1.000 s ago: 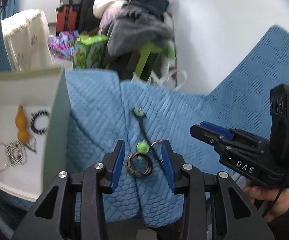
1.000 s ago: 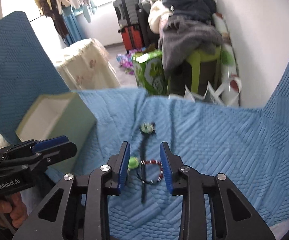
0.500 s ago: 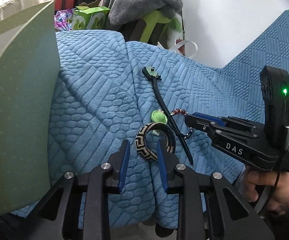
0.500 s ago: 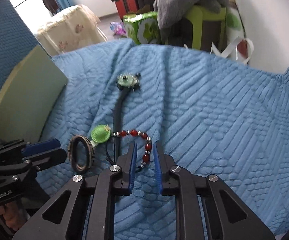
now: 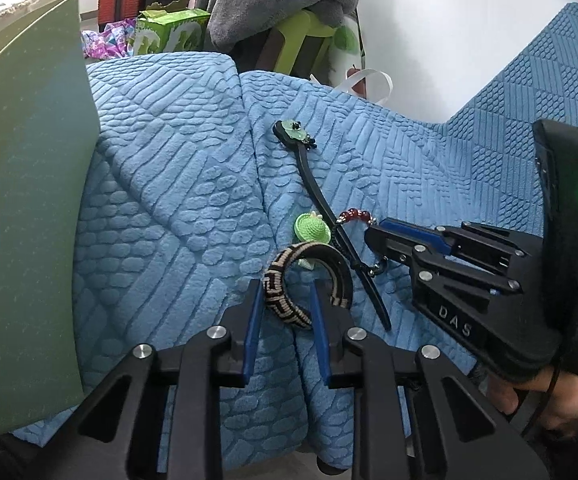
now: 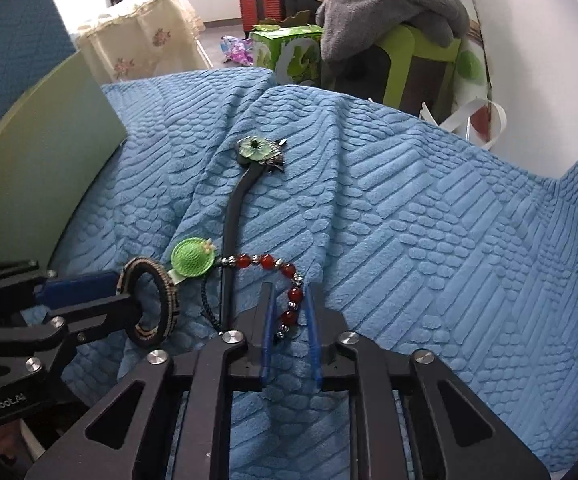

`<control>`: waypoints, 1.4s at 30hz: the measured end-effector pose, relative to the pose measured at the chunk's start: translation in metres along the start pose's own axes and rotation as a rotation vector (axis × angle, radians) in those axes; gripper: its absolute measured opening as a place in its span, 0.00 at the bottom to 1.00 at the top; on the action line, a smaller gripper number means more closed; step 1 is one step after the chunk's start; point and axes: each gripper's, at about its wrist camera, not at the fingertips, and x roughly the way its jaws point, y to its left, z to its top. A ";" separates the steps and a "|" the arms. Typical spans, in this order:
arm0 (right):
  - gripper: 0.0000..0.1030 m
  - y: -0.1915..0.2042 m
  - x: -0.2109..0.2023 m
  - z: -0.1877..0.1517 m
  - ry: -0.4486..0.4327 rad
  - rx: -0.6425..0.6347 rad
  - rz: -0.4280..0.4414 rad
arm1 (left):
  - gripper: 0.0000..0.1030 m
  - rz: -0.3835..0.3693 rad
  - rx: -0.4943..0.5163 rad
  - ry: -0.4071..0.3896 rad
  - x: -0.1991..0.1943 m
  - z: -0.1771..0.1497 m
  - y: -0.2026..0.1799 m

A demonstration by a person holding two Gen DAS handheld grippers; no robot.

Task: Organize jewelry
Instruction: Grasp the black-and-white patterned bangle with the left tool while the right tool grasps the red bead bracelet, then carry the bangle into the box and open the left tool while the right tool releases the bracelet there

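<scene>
Right gripper (image 6: pixel 289 312) fingertips hide, perhaps pinch, red-bead bracelet (image 6: pixel 285 276)

On the blue quilt (image 6: pixel 429 240) I count four jewelry pieces, namely one woven black-and-tan bangle (image 5: pixel 289 304), one red bead bracelet (image 6: pixel 285 276), one green round charm (image 6: pixel 191 258) and one long black hairpin (image 6: pixel 235 216), plus one green box (image 5: pixel 25 200) at left and two grippers.
</scene>
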 end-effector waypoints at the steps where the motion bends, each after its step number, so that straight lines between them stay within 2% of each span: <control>1: 0.06 0.002 0.000 -0.001 -0.001 -0.011 -0.006 | 0.14 0.000 0.007 -0.004 0.001 0.000 -0.001; 4: 0.06 0.006 -0.002 -0.002 -0.001 -0.032 -0.039 | 0.10 0.018 0.039 -0.011 0.004 0.002 -0.004; 9: 0.05 0.003 -0.009 -0.002 -0.011 0.020 -0.049 | 0.08 0.010 0.032 -0.010 -0.002 0.003 -0.003; 23: 0.05 0.007 -0.047 -0.003 -0.061 0.143 -0.054 | 0.07 -0.064 0.021 -0.046 -0.036 0.013 -0.009; 28: 0.05 0.013 -0.067 0.002 -0.094 0.173 -0.037 | 0.07 -0.059 0.028 -0.072 -0.060 0.018 -0.010; 35: 0.05 0.019 -0.117 0.021 -0.194 0.211 -0.055 | 0.07 -0.043 0.046 -0.093 -0.097 0.024 -0.007; 42: 0.05 0.038 -0.171 0.045 -0.280 0.207 -0.032 | 0.07 -0.021 0.083 -0.188 -0.158 0.050 -0.003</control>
